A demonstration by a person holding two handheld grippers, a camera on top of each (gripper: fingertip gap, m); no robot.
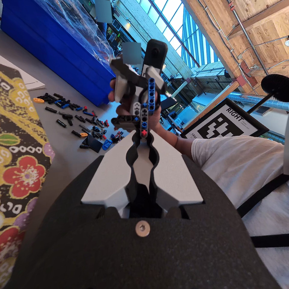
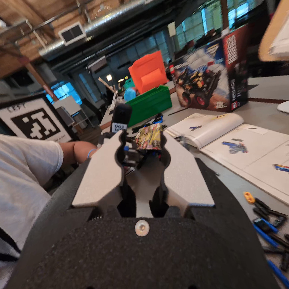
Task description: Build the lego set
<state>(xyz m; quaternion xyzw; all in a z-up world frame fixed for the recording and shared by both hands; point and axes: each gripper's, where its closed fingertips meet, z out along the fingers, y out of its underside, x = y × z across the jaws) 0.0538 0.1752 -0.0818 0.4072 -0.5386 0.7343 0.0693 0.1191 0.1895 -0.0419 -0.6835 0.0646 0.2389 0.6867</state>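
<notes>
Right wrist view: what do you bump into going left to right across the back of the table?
Black-and-white marker board → orange box above the green bin → lego set box → open instruction book.

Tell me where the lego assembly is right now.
In the left wrist view, the lego assembly is mid-frame, held off the table by the left gripper, with the right gripper just behind.
</notes>
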